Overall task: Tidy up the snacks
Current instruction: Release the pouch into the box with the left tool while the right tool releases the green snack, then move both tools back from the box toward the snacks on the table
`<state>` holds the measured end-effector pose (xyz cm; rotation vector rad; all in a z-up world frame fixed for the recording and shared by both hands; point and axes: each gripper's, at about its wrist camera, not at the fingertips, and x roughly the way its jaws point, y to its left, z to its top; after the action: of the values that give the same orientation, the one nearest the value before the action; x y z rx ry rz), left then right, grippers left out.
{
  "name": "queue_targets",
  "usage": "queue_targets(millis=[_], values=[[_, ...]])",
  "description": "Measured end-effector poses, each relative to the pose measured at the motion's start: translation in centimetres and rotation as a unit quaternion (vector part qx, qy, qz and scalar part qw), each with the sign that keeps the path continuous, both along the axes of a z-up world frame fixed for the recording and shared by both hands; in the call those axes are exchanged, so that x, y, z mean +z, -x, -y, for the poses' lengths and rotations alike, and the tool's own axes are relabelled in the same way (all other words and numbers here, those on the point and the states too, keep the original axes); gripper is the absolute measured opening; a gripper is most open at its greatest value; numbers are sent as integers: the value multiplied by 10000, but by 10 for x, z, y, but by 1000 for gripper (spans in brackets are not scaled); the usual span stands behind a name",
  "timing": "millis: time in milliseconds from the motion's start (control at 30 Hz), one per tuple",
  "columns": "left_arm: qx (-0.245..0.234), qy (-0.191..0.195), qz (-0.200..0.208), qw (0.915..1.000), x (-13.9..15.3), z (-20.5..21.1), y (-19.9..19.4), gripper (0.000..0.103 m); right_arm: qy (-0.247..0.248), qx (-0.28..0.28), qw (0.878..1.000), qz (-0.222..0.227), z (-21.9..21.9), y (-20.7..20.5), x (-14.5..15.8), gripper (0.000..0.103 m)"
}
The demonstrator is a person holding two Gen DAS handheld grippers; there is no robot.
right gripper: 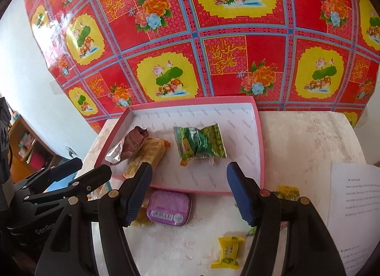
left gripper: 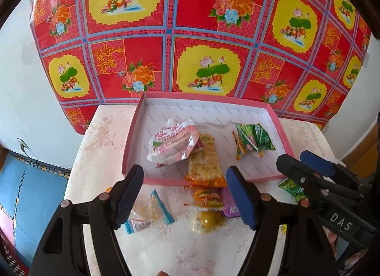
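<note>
On the pale desk [right gripper: 296, 138], against the red patterned wall sheet [left gripper: 190, 26], a shallow pink-rimmed tray [left gripper: 282, 142] is set, its near rim just ahead of both grippers and its far rim close to the sheet. Open room is seen in the tray's back half and right corner, and bare desk to the right of the tray in the right wrist view. Inside the tray, four snacks are counted: one silver-pink spout pouch [left gripper: 172, 144] lying on one brown wrapper [right gripper: 133, 144], one yellow-orange bar [left gripper: 204, 162] that overhangs the near rim in the left wrist view, and one green packet [right gripper: 201, 144] lying apart to the right. On the desk before the tray: one purple tin [right gripper: 169, 207] just beside the near rim, one clear-and-blue packet [left gripper: 147, 214], one round yellow jelly cup [left gripper: 207, 220], one small yellow candy [right gripper: 228, 253], one green-yellow candy [left gripper: 291, 186] near the tray's right corner. Two printed sheets [right gripper: 353, 195] lie at the desk's right edge. The left gripper [left gripper: 185, 198] is held over the desk with fingers apart, nothing between them; the right gripper [right gripper: 190, 196] likewise has spread, empty fingers.
</note>
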<state>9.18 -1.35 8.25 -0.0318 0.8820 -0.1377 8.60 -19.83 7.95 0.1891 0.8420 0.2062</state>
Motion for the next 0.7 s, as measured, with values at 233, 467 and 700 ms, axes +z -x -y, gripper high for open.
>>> queue_targets(millis=[233, 467, 700], values=[[48, 21, -58, 10000, -4, -4, 10, 76, 30, 48, 10000, -77, 1, 11, -6, 67], [89, 2, -173, 9998, -14, -9, 18, 76, 67, 84, 9997, -198, 3, 19, -17, 67], [140, 4, -333, 9993, -30, -15, 23, 76, 143, 167, 9992, -319, 4, 26, -28, 67]])
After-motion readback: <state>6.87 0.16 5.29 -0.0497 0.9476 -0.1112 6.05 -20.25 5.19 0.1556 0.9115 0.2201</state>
